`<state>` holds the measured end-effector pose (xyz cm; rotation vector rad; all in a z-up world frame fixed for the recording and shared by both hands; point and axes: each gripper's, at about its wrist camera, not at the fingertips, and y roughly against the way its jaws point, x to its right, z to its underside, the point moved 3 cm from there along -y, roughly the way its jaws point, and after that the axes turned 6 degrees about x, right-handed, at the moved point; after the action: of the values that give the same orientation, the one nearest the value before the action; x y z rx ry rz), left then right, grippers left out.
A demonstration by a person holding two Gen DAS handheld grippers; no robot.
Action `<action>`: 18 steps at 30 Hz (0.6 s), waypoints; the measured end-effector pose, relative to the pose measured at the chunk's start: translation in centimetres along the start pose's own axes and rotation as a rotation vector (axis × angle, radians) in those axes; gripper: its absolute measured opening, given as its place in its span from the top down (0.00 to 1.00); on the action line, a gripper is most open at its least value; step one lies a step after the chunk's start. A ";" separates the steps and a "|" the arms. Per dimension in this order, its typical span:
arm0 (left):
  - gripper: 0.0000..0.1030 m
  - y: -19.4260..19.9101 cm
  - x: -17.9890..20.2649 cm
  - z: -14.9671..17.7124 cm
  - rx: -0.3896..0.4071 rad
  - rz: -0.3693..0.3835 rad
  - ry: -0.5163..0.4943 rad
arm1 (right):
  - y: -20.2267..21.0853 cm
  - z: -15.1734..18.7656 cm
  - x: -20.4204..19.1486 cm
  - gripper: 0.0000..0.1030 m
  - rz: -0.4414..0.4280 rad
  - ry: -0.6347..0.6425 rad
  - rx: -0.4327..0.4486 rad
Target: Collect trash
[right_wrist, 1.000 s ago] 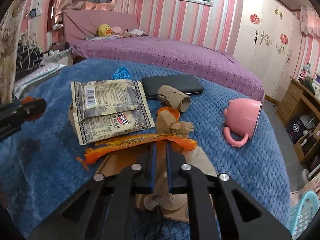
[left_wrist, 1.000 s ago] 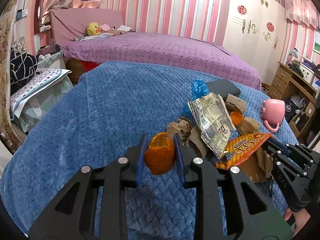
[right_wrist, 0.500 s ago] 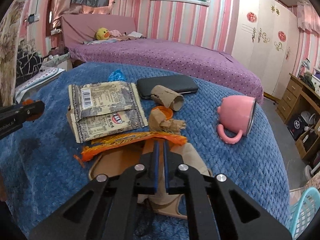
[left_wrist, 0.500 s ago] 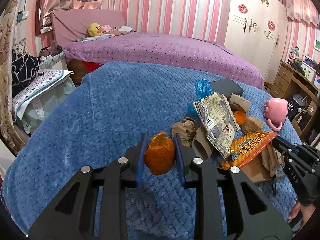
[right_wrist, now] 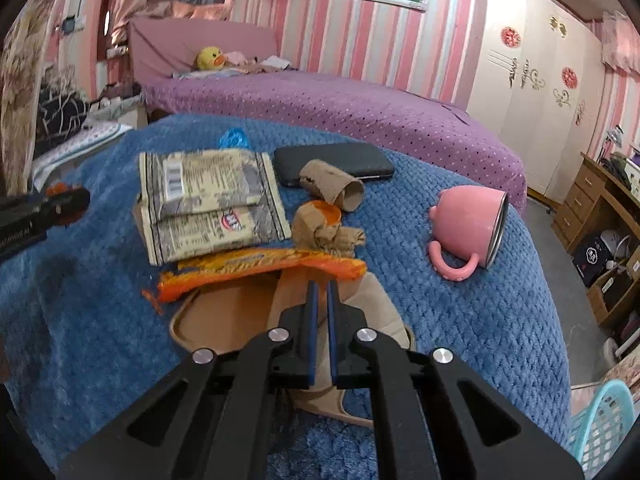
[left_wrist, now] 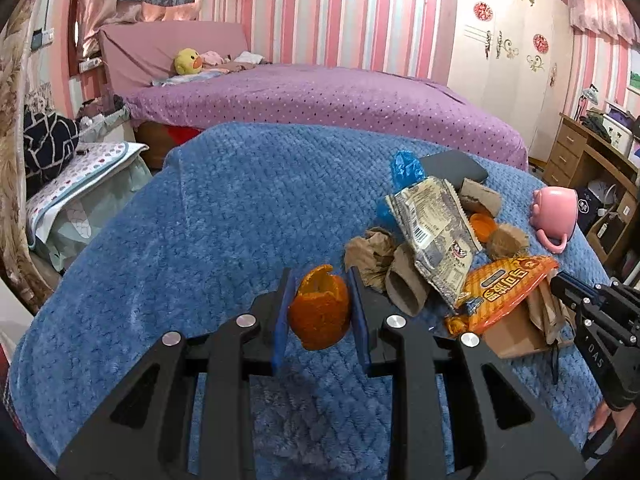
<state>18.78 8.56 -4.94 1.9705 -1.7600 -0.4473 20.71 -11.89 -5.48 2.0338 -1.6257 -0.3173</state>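
Observation:
My left gripper (left_wrist: 319, 276) is shut on an orange peel (left_wrist: 320, 312), held just above the blue blanket (left_wrist: 200, 240). To its right lies a trash pile: a grey snack packet (left_wrist: 434, 216), crumpled brown paper (left_wrist: 370, 254), a cardboard tube (left_wrist: 404, 284) and blue plastic (left_wrist: 404, 166). My right gripper (right_wrist: 320, 284) is shut on the near edge of an orange snack wrapper (right_wrist: 260, 264), which hangs over a brown paper bag (right_wrist: 224, 312). In the left wrist view the right gripper (left_wrist: 560, 280) pinches the wrapper's (left_wrist: 504, 288) right corner.
A pink mug (right_wrist: 468, 224) lies on its side to the right. A black case (right_wrist: 336, 160) sits behind another cardboard tube (right_wrist: 332, 184). A light blue basket (right_wrist: 600, 420) stands on the floor at lower right. A purple bed (left_wrist: 320, 96) fills the background.
The right gripper's fingers have drawn a little closer together on the wrapper's edge and shifted slightly. The left gripper has kept still with the peel.

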 end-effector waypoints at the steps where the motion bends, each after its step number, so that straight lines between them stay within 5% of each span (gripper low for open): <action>1: 0.75 0.0 -0.2 -0.2 -0.003 0.001 0.007 | 0.0 0.0 0.0 0.95 0.001 0.005 -0.001; 5: 0.75 -0.2 -0.7 -0.6 -0.009 0.005 0.024 | -0.3 0.0 -0.1 0.93 0.001 0.011 -0.026; 9: 0.75 -0.3 -0.6 -0.6 -0.007 -0.015 0.009 | -0.3 0.2 -0.4 0.49 0.004 0.032 -0.022; 18: 0.75 0.4 0.6 -1.7 0.021 0.019 0.006 | -0.3 0.7 -1.0 0.34 0.048 0.103 -0.024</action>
<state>19.45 8.11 -3.23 1.9662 -1.7850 -0.4176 20.39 -11.09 -6.41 1.9571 -1.5974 -0.2110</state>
